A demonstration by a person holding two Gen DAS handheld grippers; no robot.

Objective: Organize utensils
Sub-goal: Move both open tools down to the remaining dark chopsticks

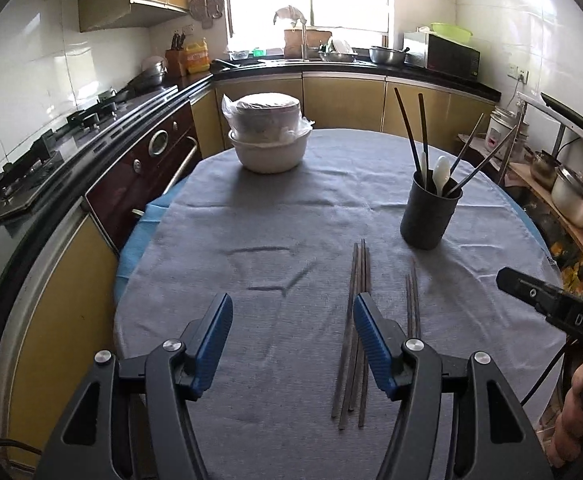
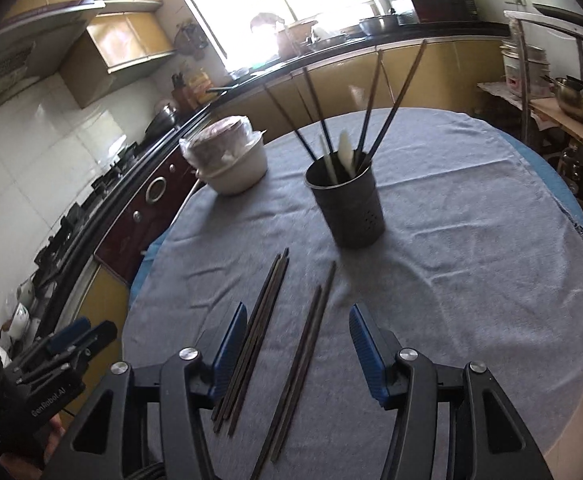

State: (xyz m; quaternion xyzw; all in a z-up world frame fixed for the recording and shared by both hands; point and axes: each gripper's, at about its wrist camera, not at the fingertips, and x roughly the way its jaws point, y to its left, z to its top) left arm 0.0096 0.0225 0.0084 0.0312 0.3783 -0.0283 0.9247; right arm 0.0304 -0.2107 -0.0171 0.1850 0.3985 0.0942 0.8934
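Observation:
Several dark chopsticks [image 1: 356, 280] lie bundled on the grey tablecloth, their near ends partly hidden behind my left gripper's right finger. A separate pair [image 1: 413, 300] lies just to their right. My left gripper [image 1: 291, 298] hangs open over bare cloth, left of the bundle, with nothing between its pads. In the right wrist view the pair [image 2: 305, 352] lies on the cloth within the gap of my open right gripper [image 2: 298, 308], and neither pad touches it. The bundle [image 2: 257, 328] runs beside that gripper's left finger. A dark utensil holder [image 1: 431, 216] [image 2: 349, 208] holds chopsticks and white spoons.
Stacked white bowls [image 1: 269, 140] [image 2: 233, 160], wrapped in plastic, stand at the table's far left. Kitchen cabinets and a stove [image 1: 51, 152] run along the left, and a shelf of pots [image 1: 571, 196] stands to the right. My other gripper [image 1: 551, 304] [image 2: 71, 344] shows at each view's edge.

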